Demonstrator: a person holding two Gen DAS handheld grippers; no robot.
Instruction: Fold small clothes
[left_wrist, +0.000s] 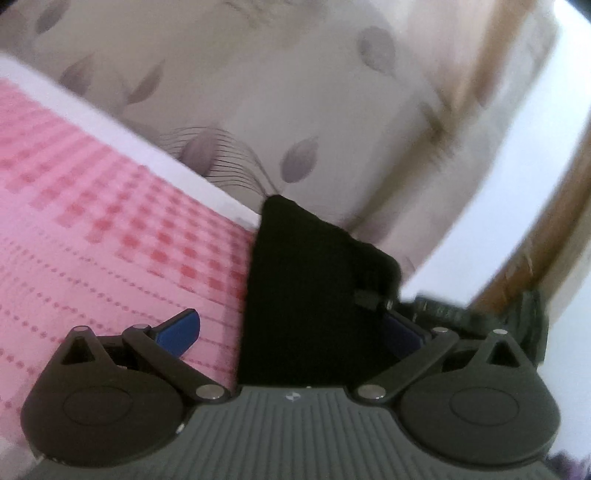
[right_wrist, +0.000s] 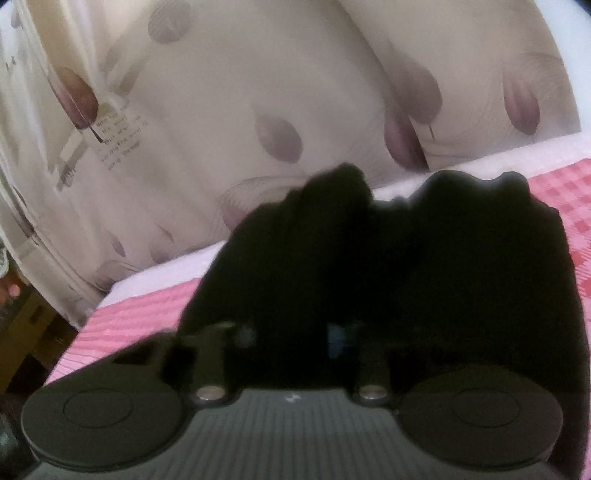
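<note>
Curtain (left_wrist: 258, 74) with a leaf print fills the background in both wrist views. Pink checked cloth (left_wrist: 110, 221) covers the work surface below it, edged by a white border (left_wrist: 207, 177). Black garment (right_wrist: 406, 277) lies bunched on the cloth near that border. Left gripper (left_wrist: 291, 332) stands with jaws spread wide; its blue pads (left_wrist: 177, 332) do not press the garment, which lies between them. Right gripper (right_wrist: 295, 336) has jaws drawn nearly together, pinching a fold of the garment; blur hides detail.
</note>
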